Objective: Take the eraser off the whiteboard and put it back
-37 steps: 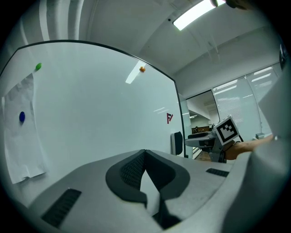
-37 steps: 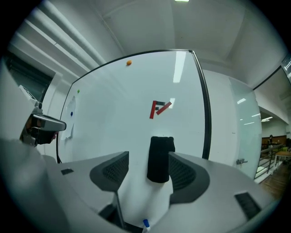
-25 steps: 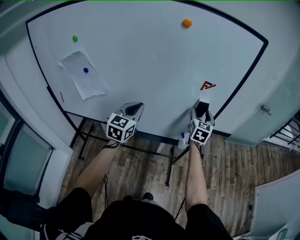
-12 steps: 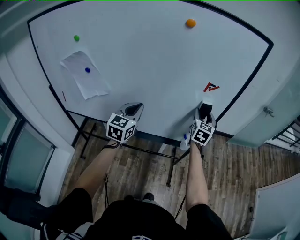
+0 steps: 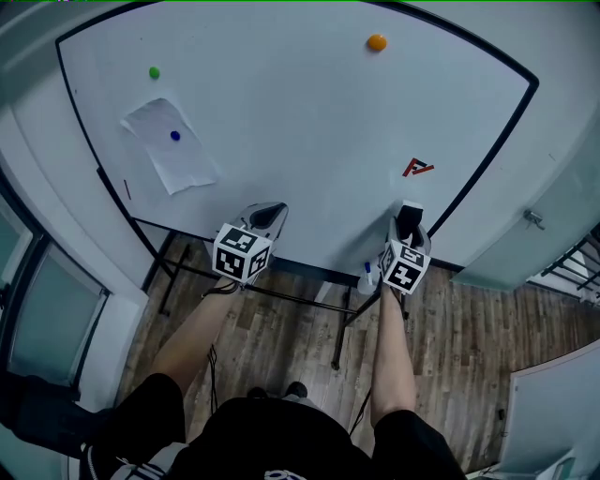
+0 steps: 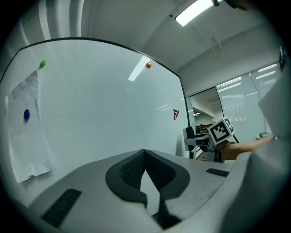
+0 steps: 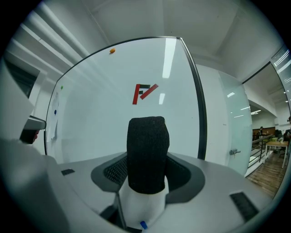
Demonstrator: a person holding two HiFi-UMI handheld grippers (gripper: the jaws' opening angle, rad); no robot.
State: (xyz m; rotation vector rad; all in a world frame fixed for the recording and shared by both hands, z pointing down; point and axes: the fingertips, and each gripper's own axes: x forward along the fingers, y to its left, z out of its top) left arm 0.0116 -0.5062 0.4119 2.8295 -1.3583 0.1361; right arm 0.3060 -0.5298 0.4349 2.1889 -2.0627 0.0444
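Your left gripper (image 5: 271,215), jaws pinched together on nothing, near left; your right gripper (image 5: 409,221), jaws closing on the eraser (image 7: 147,152) between them, at the whiteboard's (image 5: 300,122) near right below the red mark (image 5: 417,169): pull away before the grip firms and it may drop.

Wood-plank floor (image 5: 469,319), pale walls (image 5: 33,178), frosted glass door (image 7: 233,120), ceiling strip light (image 6: 193,11).
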